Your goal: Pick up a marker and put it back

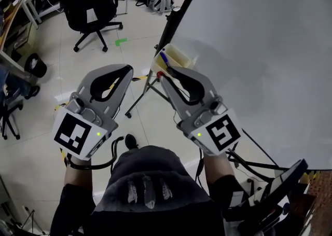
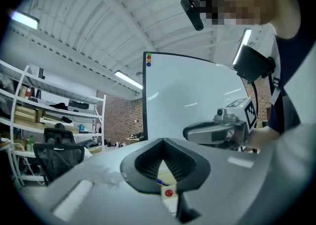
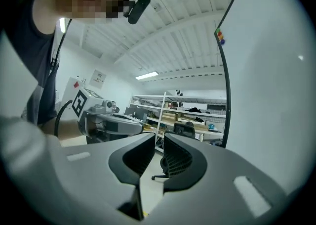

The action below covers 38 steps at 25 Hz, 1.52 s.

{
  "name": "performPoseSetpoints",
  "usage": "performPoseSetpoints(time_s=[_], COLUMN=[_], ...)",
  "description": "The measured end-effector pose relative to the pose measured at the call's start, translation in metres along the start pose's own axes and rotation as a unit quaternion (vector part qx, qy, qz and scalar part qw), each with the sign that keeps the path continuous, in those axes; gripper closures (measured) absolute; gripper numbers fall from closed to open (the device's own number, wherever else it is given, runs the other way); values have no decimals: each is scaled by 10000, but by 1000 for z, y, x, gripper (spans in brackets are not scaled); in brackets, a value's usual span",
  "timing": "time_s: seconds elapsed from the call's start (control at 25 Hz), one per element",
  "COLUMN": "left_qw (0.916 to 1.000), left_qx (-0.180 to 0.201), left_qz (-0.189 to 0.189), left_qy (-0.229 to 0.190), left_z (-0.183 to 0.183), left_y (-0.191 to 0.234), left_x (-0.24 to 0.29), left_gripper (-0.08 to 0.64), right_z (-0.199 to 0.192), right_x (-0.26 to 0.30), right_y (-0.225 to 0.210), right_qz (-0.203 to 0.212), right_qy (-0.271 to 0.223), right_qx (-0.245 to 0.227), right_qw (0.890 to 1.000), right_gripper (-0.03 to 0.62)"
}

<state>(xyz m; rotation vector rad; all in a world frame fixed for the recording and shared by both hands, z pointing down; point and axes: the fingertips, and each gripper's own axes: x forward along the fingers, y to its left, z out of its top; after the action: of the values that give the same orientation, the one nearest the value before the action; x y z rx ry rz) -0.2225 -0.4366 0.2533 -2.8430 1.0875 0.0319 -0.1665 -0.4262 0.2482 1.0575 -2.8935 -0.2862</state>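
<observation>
Two empty claws: left claw pressed together, right claw narrowly spread. Risk: right claw clips tray rim, missing blue marker.

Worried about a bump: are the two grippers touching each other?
Apart. The head view shows a strip of floor between the left gripper and the right gripper.

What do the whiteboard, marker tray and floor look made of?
Whiteboard: smooth white coated panel, soft sheen, dark frame edge. Marker tray: probably cream plastic, matte, thin moulded walls. Floor: pale glossy tiles, going by the grout lines and reflections.
</observation>
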Motion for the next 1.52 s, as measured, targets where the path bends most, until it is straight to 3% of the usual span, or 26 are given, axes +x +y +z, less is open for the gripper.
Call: performPoseSetpoints(time_s=[0.08, 0.28, 0.6, 0.8, 1.0, 1.16, 1.52], left_qw=[9998, 9995, 9971, 9941, 9923, 9925, 9940], left_qx=[122, 178, 52, 14, 36, 35, -228], left_qz=[13, 185, 597, 721, 888, 1035, 842], left_qy=[127, 207, 479, 808, 862, 644, 667], left_z=[-2, 3, -1, -10, -9, 4, -3], left_y=[-17, -61, -192, -249, -272, -271, -296], left_x=[-7, -19, -51, -78, -120, -177, -283], left_gripper=[554, 554, 554, 554, 554, 554, 554], right_z=[1, 6, -1, -11, -5, 12, 33], right_x=[-16, -61, -192, -234, -251, -242, -245], right_y=[5, 22, 50, 76, 113, 166, 272], right_qz=[13, 135, 344, 560, 605, 755, 673], right_qy=[-39, -86, -87, -10, 0, 83, 138], right_qx=[-66, -169, -39, 152, 275, -24, -138], right_qw=[10000, 9997, 9994, 9983, 9978, 9971, 9975], right_gripper=[586, 586, 586, 586, 586, 586, 586])
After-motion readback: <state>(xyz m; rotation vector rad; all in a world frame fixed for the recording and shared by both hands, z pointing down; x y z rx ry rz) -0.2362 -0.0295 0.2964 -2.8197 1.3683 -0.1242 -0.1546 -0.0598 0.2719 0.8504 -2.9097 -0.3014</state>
